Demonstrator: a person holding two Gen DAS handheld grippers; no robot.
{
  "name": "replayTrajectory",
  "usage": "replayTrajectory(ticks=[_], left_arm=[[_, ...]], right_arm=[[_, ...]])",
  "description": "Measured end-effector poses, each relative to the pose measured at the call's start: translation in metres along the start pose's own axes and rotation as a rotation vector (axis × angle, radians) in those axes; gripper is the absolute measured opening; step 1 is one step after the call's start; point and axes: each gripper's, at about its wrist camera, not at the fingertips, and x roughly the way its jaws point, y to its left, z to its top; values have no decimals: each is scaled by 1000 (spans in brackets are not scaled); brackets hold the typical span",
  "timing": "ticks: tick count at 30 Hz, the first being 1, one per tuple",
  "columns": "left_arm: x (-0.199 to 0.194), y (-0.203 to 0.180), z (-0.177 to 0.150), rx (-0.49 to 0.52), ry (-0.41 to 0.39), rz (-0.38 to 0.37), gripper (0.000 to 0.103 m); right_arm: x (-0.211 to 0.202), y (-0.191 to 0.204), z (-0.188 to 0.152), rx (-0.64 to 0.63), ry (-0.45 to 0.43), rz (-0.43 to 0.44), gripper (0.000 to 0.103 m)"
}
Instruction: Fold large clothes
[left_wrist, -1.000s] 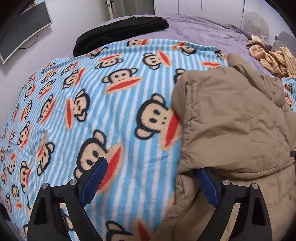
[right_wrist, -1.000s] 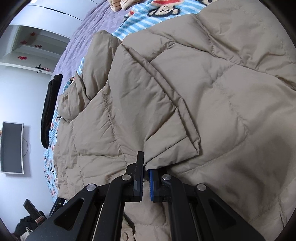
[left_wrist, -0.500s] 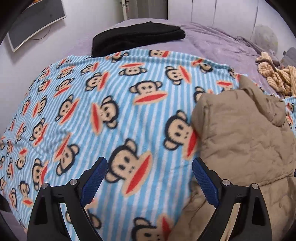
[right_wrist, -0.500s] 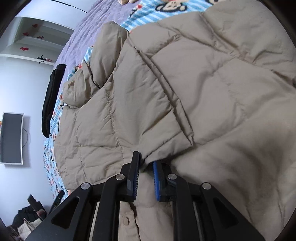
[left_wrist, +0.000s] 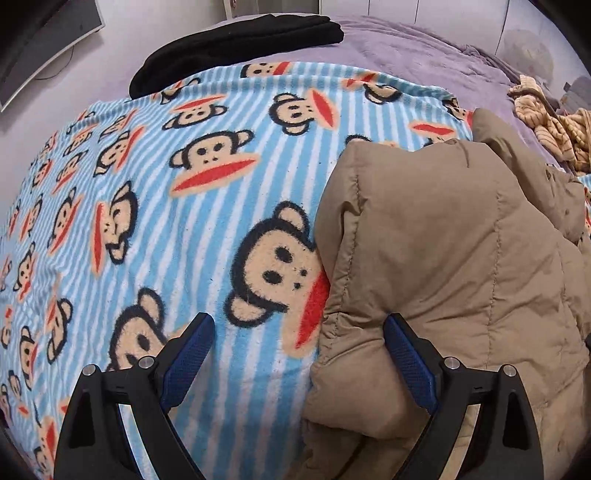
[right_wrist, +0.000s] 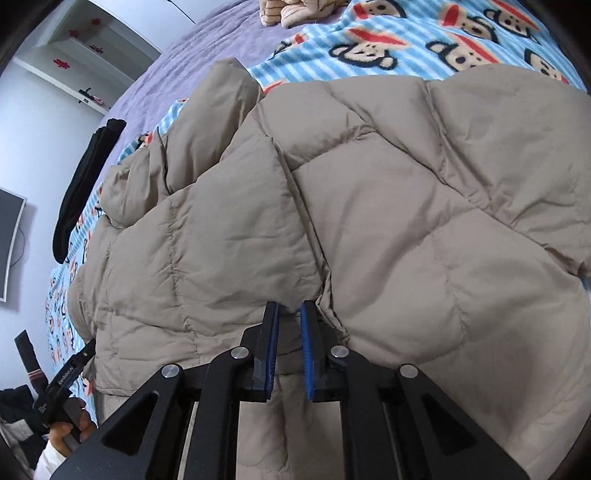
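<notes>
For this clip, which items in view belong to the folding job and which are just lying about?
In the job:
- tan puffer jacket
- right gripper, pinching a jacket fold
- left gripper, open at the jacket's edge

Lying about:
- monkey-print blanket
- black folded garment
- striped beige clothes
- wall monitor

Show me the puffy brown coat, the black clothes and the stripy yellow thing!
puffy brown coat (right_wrist: 406, 229): right wrist view, quilted middle panel.
black clothes (left_wrist: 236, 44): left wrist view, top of the folded pile.
stripy yellow thing (left_wrist: 554, 125): left wrist view, crumpled middle.
</notes>
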Motion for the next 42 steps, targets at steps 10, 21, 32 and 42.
replayTrajectory(ticks=[10, 21, 32, 42], left_arm=[[-69, -29, -14, 165, -34, -124, 94], [-95, -110, -36, 303, -18, -272, 103], [-92, -201, -55, 320, 48, -200, 103], [-101, -300, -70, 345, 67, -233, 103]], right_arm=[[-57, -14, -32, 106, 31, 18, 14], [-89, -34, -97, 270, 6, 28, 17], [-118, -125, -47, 330, -77, 59, 67], [-160, -270, 18, 555, -254, 84, 87]])
